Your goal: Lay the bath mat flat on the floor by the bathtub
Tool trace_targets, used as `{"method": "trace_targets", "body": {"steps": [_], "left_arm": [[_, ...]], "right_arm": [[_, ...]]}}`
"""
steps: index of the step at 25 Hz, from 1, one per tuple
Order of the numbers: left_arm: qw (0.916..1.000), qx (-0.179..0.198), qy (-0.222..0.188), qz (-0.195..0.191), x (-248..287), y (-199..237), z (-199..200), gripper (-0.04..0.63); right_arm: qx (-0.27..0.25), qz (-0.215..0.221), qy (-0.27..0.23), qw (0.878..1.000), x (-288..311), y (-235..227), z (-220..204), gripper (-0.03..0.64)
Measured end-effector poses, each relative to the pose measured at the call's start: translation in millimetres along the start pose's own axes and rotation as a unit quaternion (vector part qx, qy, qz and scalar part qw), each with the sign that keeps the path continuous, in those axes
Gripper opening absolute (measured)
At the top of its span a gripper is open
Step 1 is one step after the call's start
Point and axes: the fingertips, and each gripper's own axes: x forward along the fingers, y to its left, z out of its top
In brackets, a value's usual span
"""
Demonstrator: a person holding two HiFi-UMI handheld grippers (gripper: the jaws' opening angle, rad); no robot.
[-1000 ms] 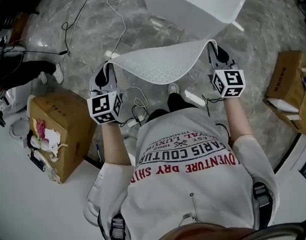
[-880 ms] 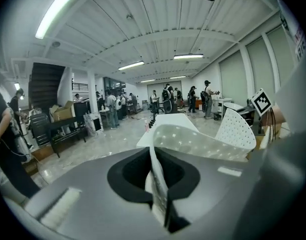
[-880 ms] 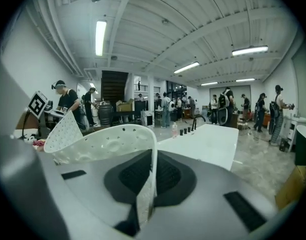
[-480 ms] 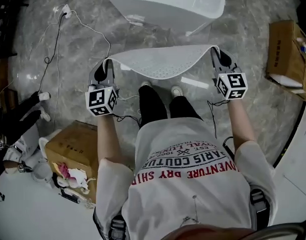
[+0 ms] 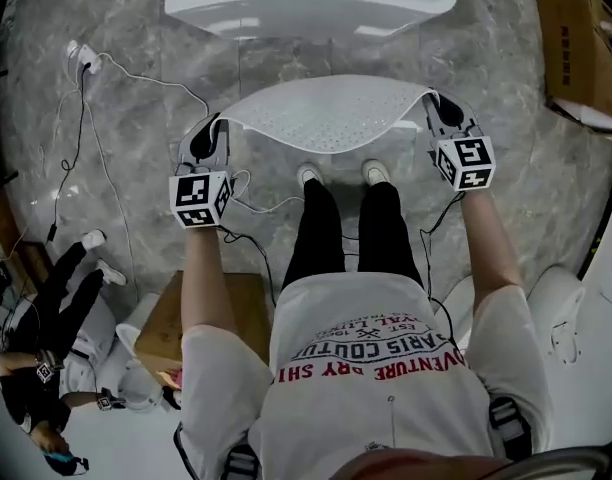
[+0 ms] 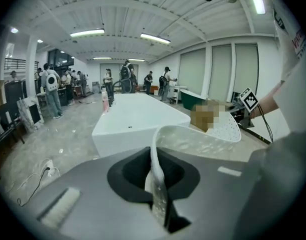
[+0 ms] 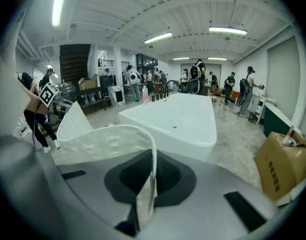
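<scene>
Change: the bathtub (image 5: 306, 3), skewed off toward 1 o'clock a second ago, now lies square at 12. The bath mat (image 5: 331, 113) has swung parallel to its near side.
Meaning: alignment looks done; lowering remains.
Mat: slung bowed between both claws, probably clear of the floor (image 5: 506, 118), though height is hard to judge from above.
Left gripper (image 5: 212, 128): clamped on the mat's 9 o'clock end.
Right gripper (image 5: 436, 103): clamped on its 3 o'clock end.
Edges: far edge near the tub; shoes (image 5: 308, 175) just beside the near edge.
Room: cable (image 5: 136, 73) at 10, box (image 5: 581, 43) at 2, both apart from the mat.
</scene>
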Motion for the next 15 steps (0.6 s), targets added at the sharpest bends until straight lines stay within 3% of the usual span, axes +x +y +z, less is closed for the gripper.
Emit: {"method": "trace_targets", "body": {"steps": [7,15], "left_arm": [[0.9984,0.012,0.050,-0.025,91.3,40.5,-64.0,0.017],[0.9974,0.048,0.044,-0.033,177.8,62.6,-117.0,0.017]], "right_arm": [[0.004,-0.012,0.047,0.999,87.1,-20.0,-73.9,0.012],[-0.020,-0.015,0.036,0.999,166.8,-45.6,-121.0,0.012]]}}
